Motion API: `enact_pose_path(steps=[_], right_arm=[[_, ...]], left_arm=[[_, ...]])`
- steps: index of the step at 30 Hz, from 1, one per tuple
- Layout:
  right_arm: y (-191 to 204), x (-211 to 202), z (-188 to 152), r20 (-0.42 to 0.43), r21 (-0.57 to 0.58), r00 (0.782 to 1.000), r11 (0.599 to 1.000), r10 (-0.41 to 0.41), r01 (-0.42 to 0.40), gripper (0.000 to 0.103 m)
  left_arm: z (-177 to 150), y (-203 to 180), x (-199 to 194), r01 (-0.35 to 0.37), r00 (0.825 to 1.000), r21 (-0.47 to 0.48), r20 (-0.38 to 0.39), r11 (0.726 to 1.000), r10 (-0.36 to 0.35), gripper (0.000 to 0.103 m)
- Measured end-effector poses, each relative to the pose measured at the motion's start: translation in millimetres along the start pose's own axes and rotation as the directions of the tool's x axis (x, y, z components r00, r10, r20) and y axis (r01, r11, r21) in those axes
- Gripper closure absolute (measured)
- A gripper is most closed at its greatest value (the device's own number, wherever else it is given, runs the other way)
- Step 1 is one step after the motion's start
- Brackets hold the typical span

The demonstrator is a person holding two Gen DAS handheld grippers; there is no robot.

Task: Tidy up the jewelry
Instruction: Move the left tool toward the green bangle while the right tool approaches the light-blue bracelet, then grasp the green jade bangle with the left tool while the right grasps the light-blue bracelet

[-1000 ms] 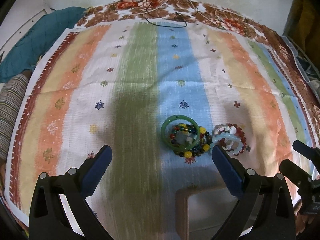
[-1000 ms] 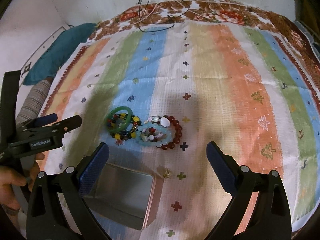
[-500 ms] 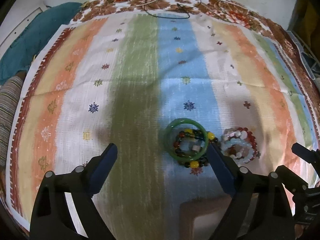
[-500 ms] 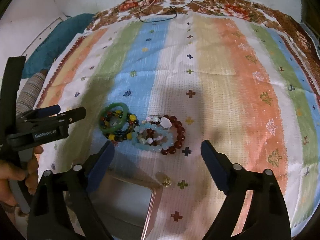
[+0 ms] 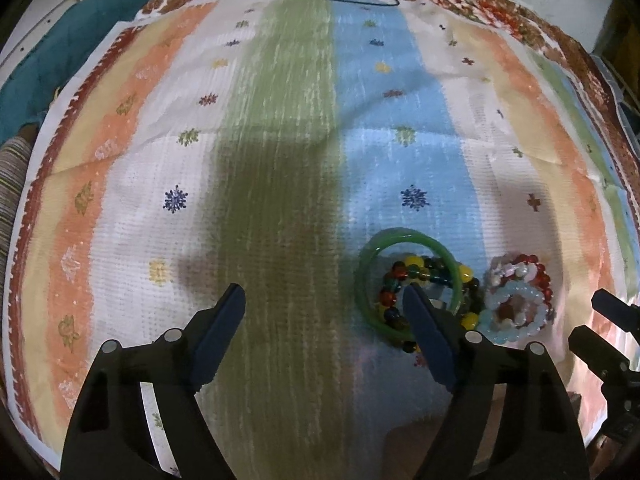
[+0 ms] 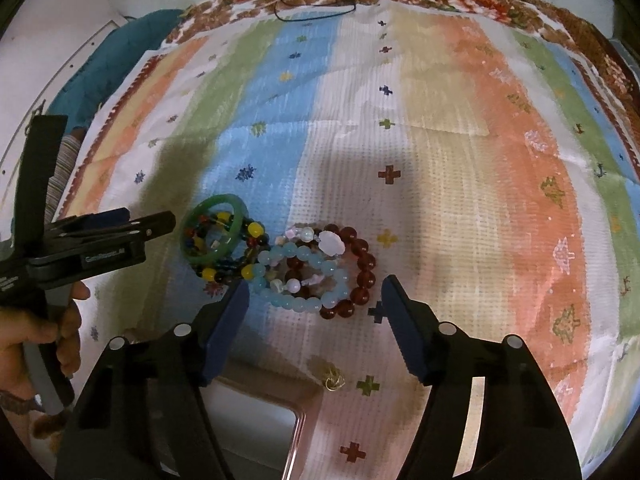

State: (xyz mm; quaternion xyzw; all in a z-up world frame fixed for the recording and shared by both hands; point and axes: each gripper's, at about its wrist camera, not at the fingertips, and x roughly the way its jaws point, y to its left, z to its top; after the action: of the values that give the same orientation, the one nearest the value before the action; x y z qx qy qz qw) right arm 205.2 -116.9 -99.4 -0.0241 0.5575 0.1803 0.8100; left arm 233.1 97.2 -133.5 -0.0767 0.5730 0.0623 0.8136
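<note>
A green bangle (image 5: 367, 280) lies on the striped cloth (image 5: 280, 160), over a multicoloured bead bracelet (image 5: 414, 262). Beside them to the right sit a pale blue bead bracelet (image 5: 516, 292) and a dark red bead bracelet (image 5: 536, 268). My left gripper (image 5: 324, 296) hangs low over the cloth with its jaws closing; its right fingertip shows inside the bangle's ring and the bangle's left rim lies between the jaws, untouched. My right gripper (image 6: 316, 292) has its jaws closing around the pale blue bracelet (image 6: 304, 302) and dark red bracelet (image 6: 366, 264), with the pads clear of them.
A metal tin (image 6: 256, 420) with a pinkish rim lies just below the bracelets, and a small gold trinket (image 6: 334, 378) sits next to it. A teal cloth (image 5: 72, 40) and a striped cushion (image 5: 12, 172) lie off the left edge. A black cord (image 6: 316, 8) lies at the far edge.
Both grippers have sunk toward the jewelry and their jaws have narrowed. The left one's right finger now overlaps the green bangle; the right one frames the bead bracelets.
</note>
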Motion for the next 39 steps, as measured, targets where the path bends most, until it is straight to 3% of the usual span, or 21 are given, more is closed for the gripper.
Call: enact_pose_path(steps=[20,24,32,35,39], right_arm=[[-8,40,6,-0.096,0.04,0.995,0.999,0.019,-0.015,0.055],[-9,45,8,-0.101,0.04,0.995,0.999,0.02,-0.016,0.058],[-10,57,8,-0.131,0.044,0.991,0.999,0.035,-0.03,0.077],[-12,62,5,-0.139,0.038,0.99,0.999,0.026,-0.021,0.083],[-12,62,6,-0.136,0.045,0.99,0.999,0.032,-0.026,0.084]], left_arm=[[9,4,32,-0.006,0.999,0.019,-0.053,1.0,0.007,0.041],[11,2,33,0.007,0.998,0.027,-0.055,1.0,-0.006,0.049],[8,-8,34,-0.008,0.998,0.056,-0.057,0.998,0.011,0.06],[8,-13,37,-0.024,0.998,0.074,-0.054,0.997,0.028,0.07],[10,-11,36,-0.003,0.998,0.063,-0.059,0.998,0.007,0.095]])
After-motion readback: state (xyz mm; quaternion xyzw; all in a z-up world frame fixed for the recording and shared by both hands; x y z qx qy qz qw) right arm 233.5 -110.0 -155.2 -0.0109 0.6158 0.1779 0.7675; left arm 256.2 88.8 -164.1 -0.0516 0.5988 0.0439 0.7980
